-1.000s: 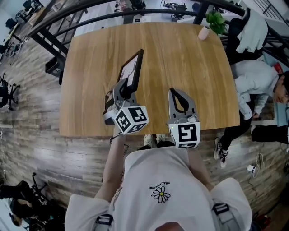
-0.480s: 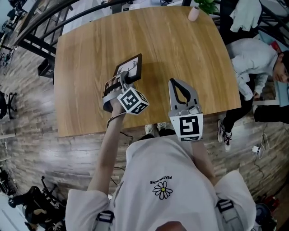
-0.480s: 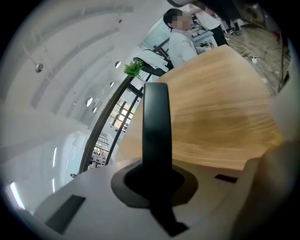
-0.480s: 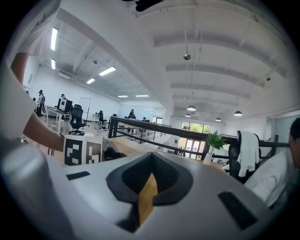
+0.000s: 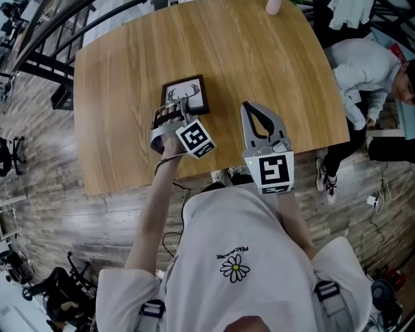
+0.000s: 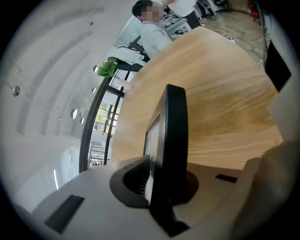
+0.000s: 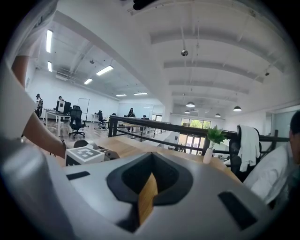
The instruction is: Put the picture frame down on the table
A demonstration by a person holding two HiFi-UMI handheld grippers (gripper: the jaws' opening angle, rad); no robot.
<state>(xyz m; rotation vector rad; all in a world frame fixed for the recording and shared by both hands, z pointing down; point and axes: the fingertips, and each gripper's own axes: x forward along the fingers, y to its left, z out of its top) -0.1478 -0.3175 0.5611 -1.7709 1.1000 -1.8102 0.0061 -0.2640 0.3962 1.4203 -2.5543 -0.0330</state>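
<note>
The picture frame (image 5: 185, 96) is black with a white antler drawing. It lies face up, flat or almost flat, over the wooden table (image 5: 259, 52) left of the middle. My left gripper (image 5: 174, 115) is shut on its near edge. In the left gripper view the frame (image 6: 171, 136) runs edge-on between the jaws, with the tabletop (image 6: 225, 103) close behind its back; I cannot tell whether they touch. My right gripper (image 5: 251, 107) hovers over the table's front part, to the right of the frame, shut with nothing in it (image 7: 149, 187).
A pale vase (image 5: 273, 5) stands at the table's far edge, with a green plant (image 7: 216, 136) in it. A person in white (image 5: 363, 65) sits just off the right side. The table's front edge (image 5: 214, 170) is close below both grippers. Black railings (image 5: 39, 39) run beyond the far left.
The frame has gone from standing nearly upright to lying face up, low over the table. My left gripper turned and sank with it. The right gripper has hardly moved.
</note>
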